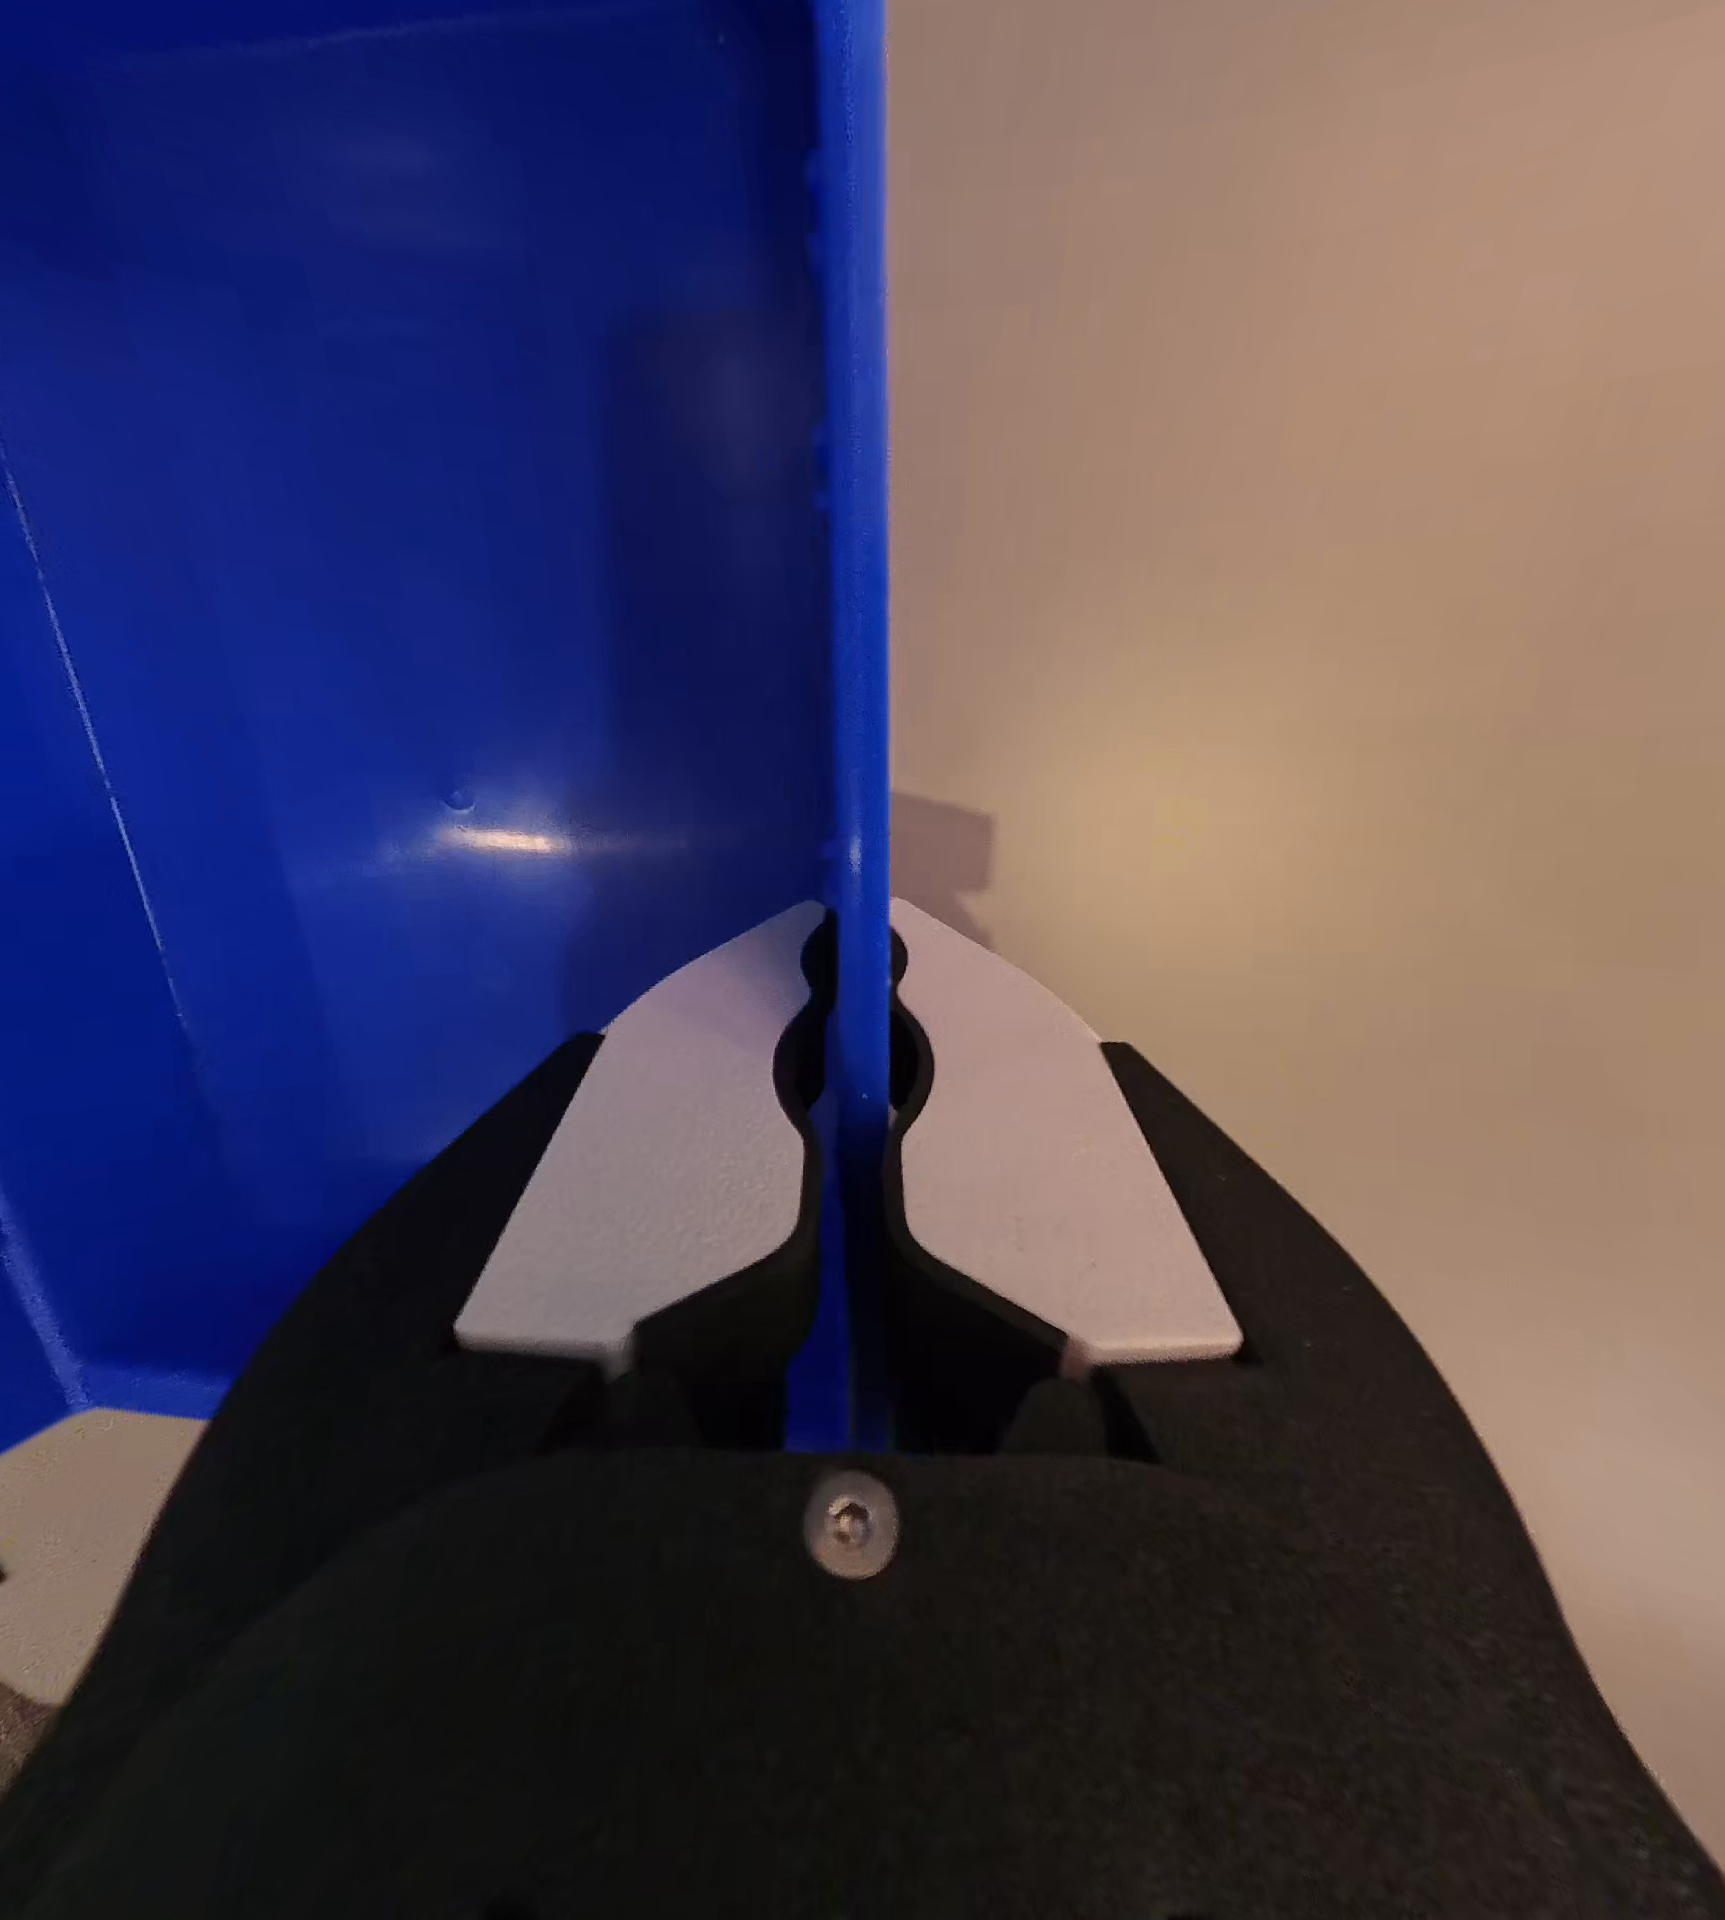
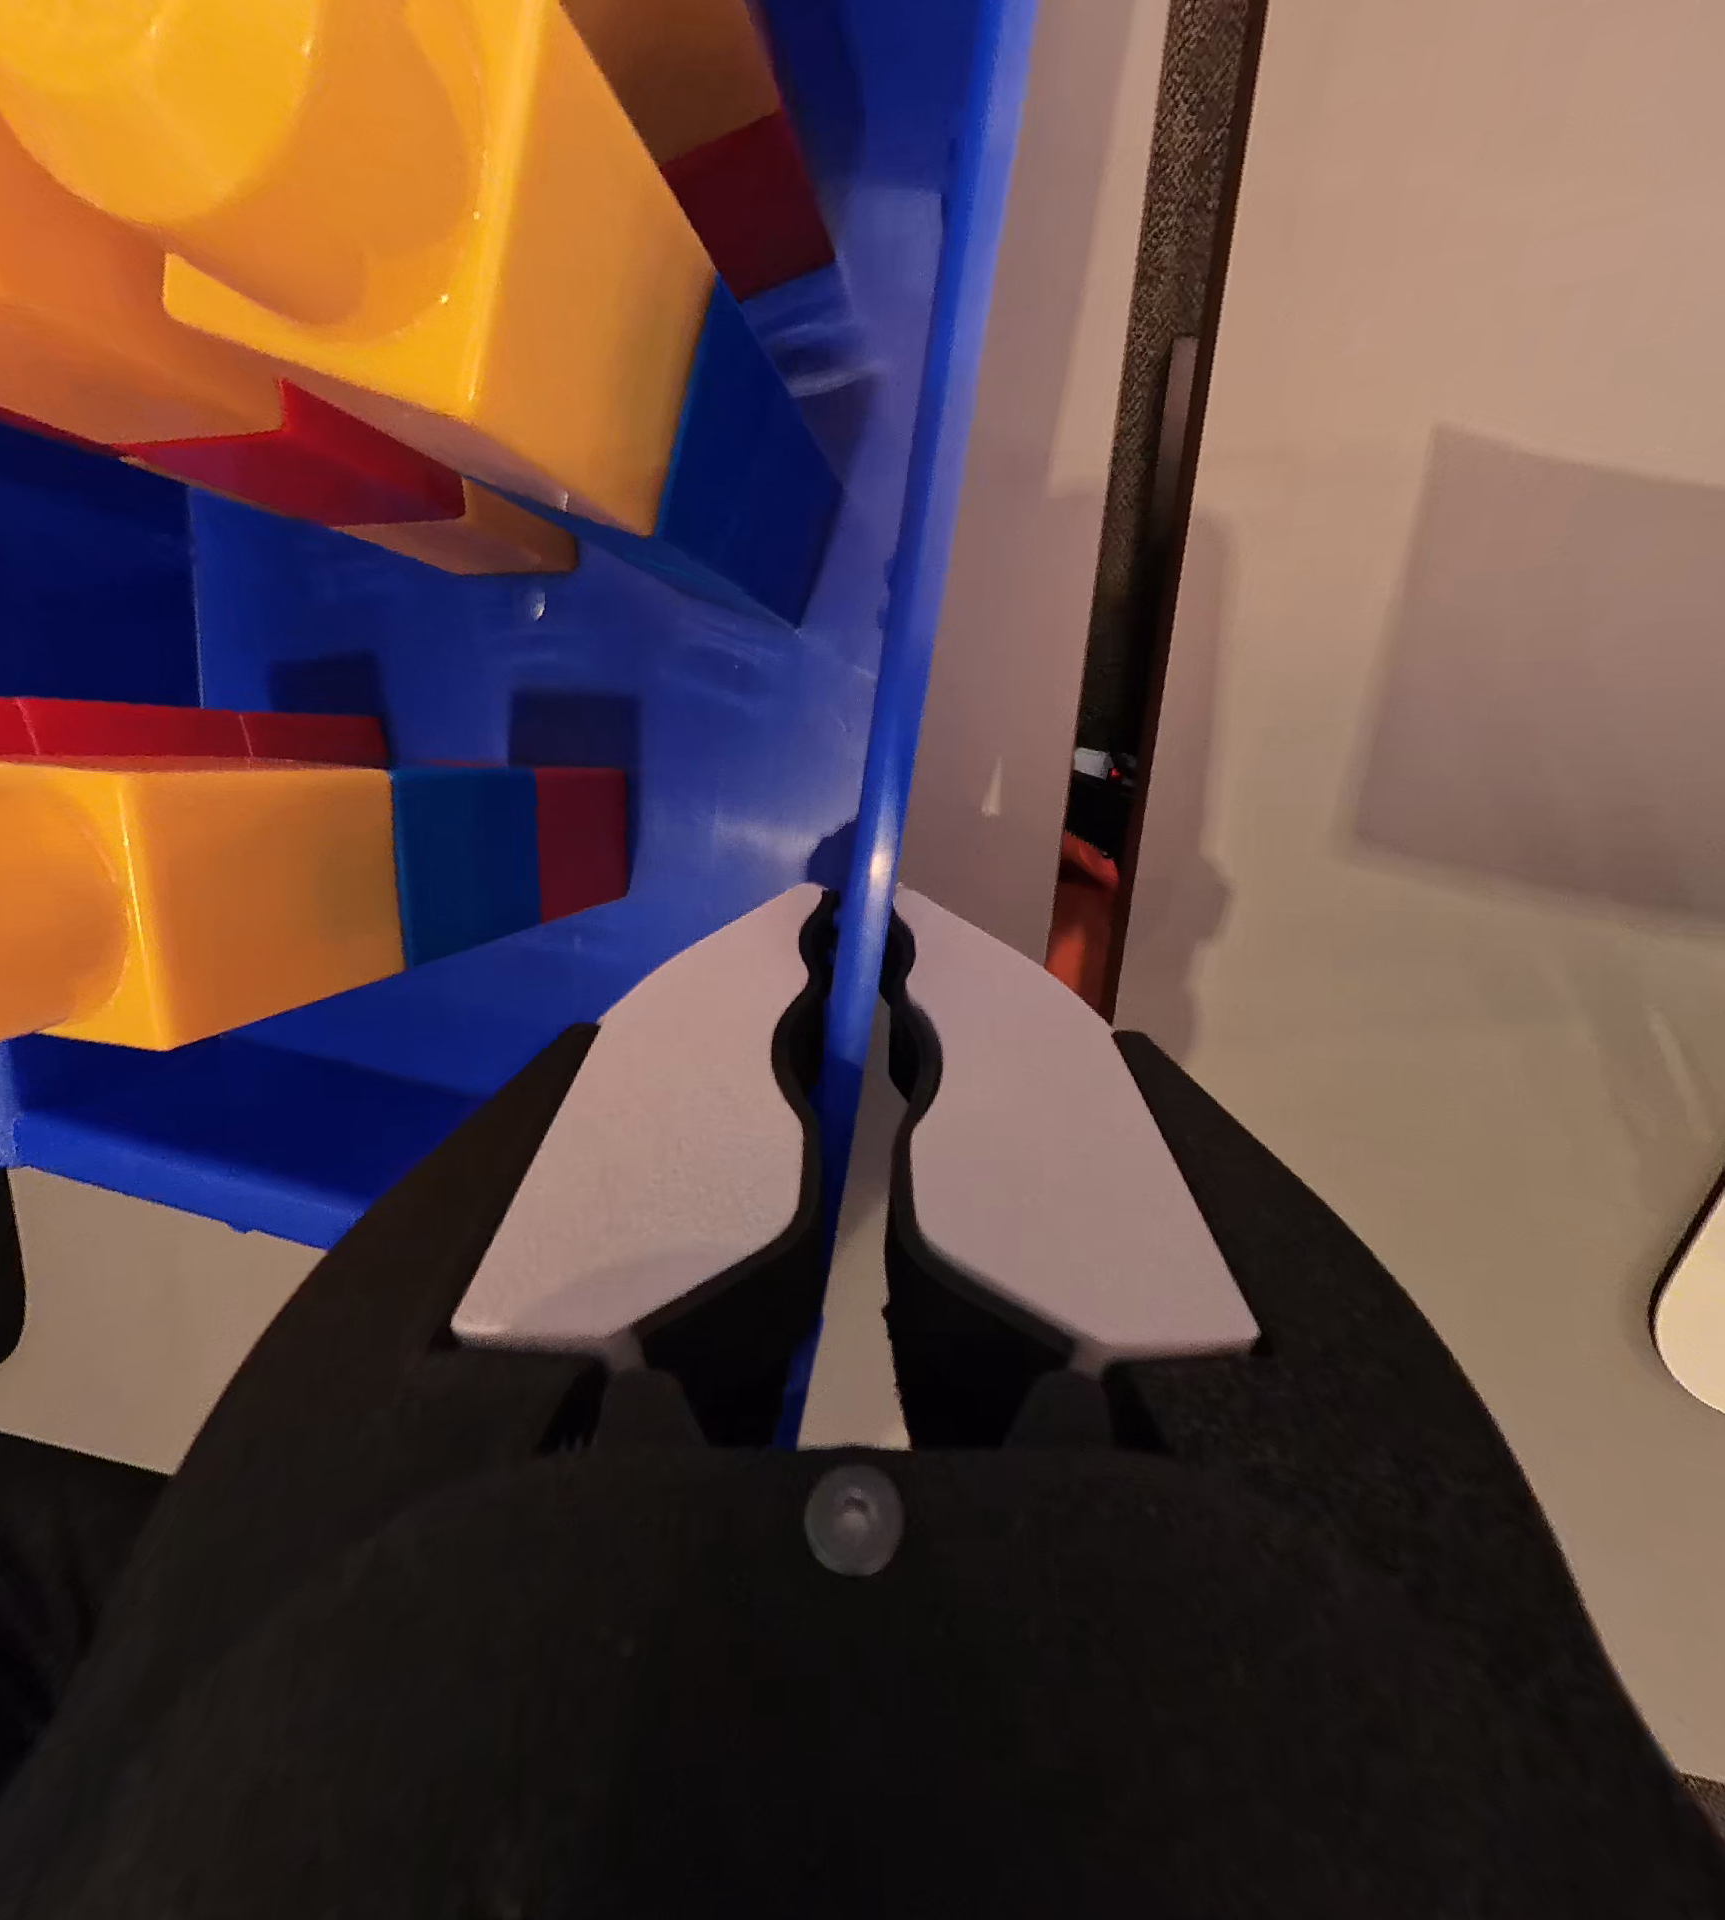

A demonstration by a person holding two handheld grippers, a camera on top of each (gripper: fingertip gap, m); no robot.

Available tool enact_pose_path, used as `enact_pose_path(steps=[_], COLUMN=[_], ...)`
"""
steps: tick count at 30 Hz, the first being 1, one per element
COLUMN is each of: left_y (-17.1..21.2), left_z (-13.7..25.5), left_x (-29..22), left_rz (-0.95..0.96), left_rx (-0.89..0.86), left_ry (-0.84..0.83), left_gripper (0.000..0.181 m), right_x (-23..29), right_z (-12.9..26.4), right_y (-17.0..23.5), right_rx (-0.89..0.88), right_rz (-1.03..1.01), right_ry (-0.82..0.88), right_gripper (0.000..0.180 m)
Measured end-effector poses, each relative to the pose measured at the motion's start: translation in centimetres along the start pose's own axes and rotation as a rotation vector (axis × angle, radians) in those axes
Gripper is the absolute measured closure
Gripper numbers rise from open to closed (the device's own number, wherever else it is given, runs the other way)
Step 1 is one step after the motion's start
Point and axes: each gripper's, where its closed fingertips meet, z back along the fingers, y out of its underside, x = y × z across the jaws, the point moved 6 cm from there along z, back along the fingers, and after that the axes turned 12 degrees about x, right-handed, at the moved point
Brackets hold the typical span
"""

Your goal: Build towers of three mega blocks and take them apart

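The bin (image 1: 853, 520) wall is clamped by the left gripper (image 1: 860, 925) and by the right gripper (image 2: 863, 914); blocks (image 2: 338, 260) are seen inside, left of the right gripper.

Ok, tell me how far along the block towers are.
No finished tower shows. In hand: both claws are clamped on walls of the blue bin, the left claw on a wall beside an empty stretch of bin, the right claw on a wall beside loose yellow blocks and red blocks. Left to do, apparently: all the stacking and taking apart.
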Motion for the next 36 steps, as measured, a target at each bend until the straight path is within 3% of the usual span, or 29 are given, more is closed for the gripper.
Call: enact_pose_path(steps=[10,15,18,26,36], left_y=[1.1,1.5,1.6,1.2,1.6], left_z=[1.1,1.6,1.9,2.6,3.1], left_x=[-8.2,-12.0,-14.0,-17.9,-17.1], left_rz=[-0.033,-0.037,-0.037,0.010,0.022], left_rx=[-0.013,-0.013,-0.017,-0.058,-0.133], left_ry=[0.043,0.144,0.209,0.586,0.822], left_gripper=[0.170,0.166,0.161,0.137,0.126], right_x=[1.6,1.8,1.8,1.9,1.9], right_z=[-0.1,-0.4,-1.1,-1.7,-1.7], right_y=[0.5,0.5,0.8,0.8,0.9], right_rx=[0.044,0.027,0.118,0.217,0.220], right_rz=[-0.058,-0.138,-0.182,-0.257,-0.239], right_ry=[0.071,0.098,0.072,0.025,0.024], right_gripper=[0.174,0.174,0.173,0.175,0.175])
